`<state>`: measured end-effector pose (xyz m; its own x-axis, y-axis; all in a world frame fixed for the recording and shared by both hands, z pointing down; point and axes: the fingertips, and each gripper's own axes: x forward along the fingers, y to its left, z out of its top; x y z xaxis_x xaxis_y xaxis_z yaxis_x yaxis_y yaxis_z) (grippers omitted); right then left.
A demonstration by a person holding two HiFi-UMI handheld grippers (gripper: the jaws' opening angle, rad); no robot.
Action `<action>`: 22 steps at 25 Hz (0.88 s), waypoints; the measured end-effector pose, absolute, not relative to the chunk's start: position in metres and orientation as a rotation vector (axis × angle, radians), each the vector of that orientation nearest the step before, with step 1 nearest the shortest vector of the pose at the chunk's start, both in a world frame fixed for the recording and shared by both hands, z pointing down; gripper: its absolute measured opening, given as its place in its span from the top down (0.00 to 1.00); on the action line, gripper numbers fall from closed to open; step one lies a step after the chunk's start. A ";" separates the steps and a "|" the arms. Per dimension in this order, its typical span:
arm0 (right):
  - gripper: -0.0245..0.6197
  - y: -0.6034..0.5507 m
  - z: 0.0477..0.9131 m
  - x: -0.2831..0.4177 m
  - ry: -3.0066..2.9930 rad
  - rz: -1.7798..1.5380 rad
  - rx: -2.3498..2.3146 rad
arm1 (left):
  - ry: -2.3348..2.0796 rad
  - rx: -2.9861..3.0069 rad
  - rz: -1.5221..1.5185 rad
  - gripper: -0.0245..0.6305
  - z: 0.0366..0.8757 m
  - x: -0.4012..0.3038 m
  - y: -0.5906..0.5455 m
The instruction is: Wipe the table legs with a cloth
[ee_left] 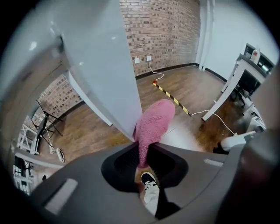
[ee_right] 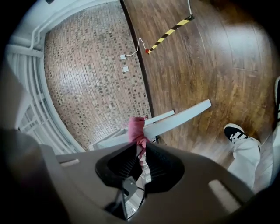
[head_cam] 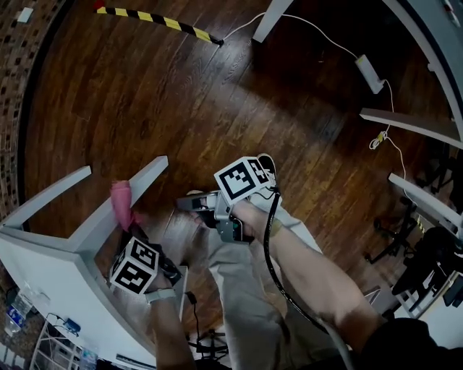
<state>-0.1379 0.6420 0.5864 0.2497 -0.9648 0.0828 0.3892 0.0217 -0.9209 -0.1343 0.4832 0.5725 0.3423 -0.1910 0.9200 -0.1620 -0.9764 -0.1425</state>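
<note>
I have the table on its side on the wooden floor point(head_cam: 217, 108), with 2 of its white legs pointing away from me. The pink cloth point(head_cam: 121, 204) lies against the nearer table leg point(head_cam: 150, 175), about midway along it. My left gripper point(head_cam: 134, 230) points steeply down at that spot, and in the left gripper view its jaws are closed tight on the lower end of the cloth point(ee_left: 153, 122). The free fluffy end sticks out past the tips and touches the edge of the leg point(ee_left: 100, 65). My right gripper point(head_cam: 187, 204) is held level, well apart from the cloth and aimed toward it across the person's knees. In the right gripper view its jaws point(ee_right: 140, 151) stand a little apart and have hold of nothing. The cloth point(ee_right: 136, 129) and the leg point(ee_right: 179, 117) only show through the narrow gap, farther off. The second leg point(head_cam: 54, 191) lies beyond, untouched by either gripper. A black-and-yellow striped strip point(head_cam: 155, 19) runs along the floor far ahead, and a shoe point(ee_right: 234, 131) sits at the right of that view.
</note>
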 end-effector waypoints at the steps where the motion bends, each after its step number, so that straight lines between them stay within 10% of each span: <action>1: 0.88 0.645 0.590 -0.144 0.705 -1.211 -1.050 | 0.335 -2.556 -1.773 0.89 0.582 -0.133 0.484; 14: 0.98 0.686 0.618 -0.153 0.659 -1.264 -1.124 | 0.282 -2.461 -1.907 0.89 0.722 -0.132 0.489; 22: 0.98 0.681 0.728 -0.218 0.759 -2.156 -1.445 | 0.193 -2.402 -1.985 0.89 0.772 -0.127 0.494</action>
<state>-0.2175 0.6815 0.7280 -0.3618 -0.6238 0.6928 0.0523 -0.7556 -0.6530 -0.1275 0.4941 0.7722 0.1840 -0.1076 0.9770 -0.0827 -0.9922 -0.0937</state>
